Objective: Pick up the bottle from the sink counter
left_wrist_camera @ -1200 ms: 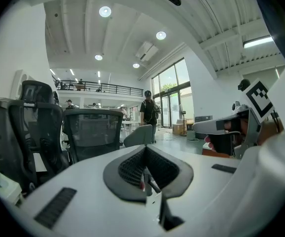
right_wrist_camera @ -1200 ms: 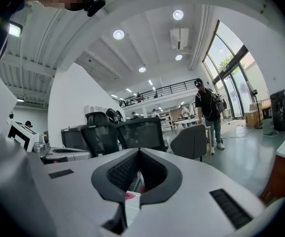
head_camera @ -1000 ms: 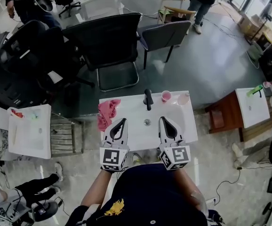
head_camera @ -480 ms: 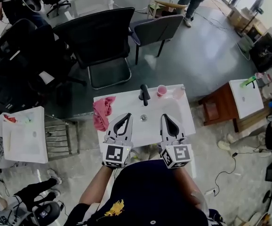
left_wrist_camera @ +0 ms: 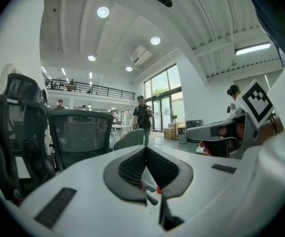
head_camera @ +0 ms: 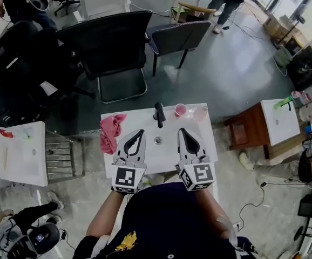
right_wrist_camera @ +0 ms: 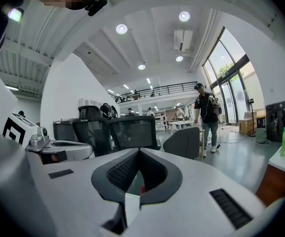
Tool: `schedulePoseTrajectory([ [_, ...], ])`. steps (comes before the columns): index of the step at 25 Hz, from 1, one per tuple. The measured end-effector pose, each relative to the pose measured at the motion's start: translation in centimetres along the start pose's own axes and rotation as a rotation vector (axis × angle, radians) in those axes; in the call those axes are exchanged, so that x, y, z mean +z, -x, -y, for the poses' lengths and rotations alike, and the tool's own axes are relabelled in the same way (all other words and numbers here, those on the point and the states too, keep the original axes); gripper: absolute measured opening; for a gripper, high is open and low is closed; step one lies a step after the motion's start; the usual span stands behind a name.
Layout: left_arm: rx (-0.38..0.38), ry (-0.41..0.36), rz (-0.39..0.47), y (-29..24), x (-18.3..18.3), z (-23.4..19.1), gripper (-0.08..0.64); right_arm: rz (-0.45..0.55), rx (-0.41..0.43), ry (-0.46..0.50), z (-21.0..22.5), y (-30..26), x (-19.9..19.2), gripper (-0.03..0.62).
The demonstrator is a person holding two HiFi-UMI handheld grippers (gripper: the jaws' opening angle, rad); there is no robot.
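Left gripper (head_camera: 135, 135) and right gripper (head_camera: 182, 133) held side by side over near half of sink counter (head_camera: 206, 137); both jaw pairs pressed together, nothing between them. Bottle (head_camera: 201, 112), pale and translucent, stands at counter's far right corner, just beside pink cup (head_camera: 180, 110), untouched. Pink cloth (head_camera: 110, 131) drapes over left edge.

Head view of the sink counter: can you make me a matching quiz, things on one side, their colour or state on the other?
Things:
1 cloth
2 tap
3 cup
4 right gripper

Descriptions:
A black, upright
B jaws shut, holding nothing
C pink-red, crumpled at the far left
D pink, round, just right of the tap

Pairs: 1-C, 2-A, 3-D, 4-B
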State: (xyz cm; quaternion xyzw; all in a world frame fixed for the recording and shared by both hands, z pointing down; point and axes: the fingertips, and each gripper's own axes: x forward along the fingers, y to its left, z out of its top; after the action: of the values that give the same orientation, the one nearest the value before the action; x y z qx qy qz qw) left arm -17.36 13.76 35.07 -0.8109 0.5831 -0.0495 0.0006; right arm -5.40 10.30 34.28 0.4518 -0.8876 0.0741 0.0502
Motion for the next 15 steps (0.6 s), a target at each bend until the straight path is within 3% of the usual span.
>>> schedulePoseTrajectory([
  [8, -0.018, 0.009, -0.013, -4.3, 0.2, 1.4, 0.018, 0.002, -0.02, -0.002, 5.0, -2.3, 0.8, 0.026],
  [15, -0.061, 0.003, -0.019, -8.4, 0.1, 2.8, 0.018, 0.019, -0.091, -0.006, 9.0, -2.7, 0.6, 0.025],
])
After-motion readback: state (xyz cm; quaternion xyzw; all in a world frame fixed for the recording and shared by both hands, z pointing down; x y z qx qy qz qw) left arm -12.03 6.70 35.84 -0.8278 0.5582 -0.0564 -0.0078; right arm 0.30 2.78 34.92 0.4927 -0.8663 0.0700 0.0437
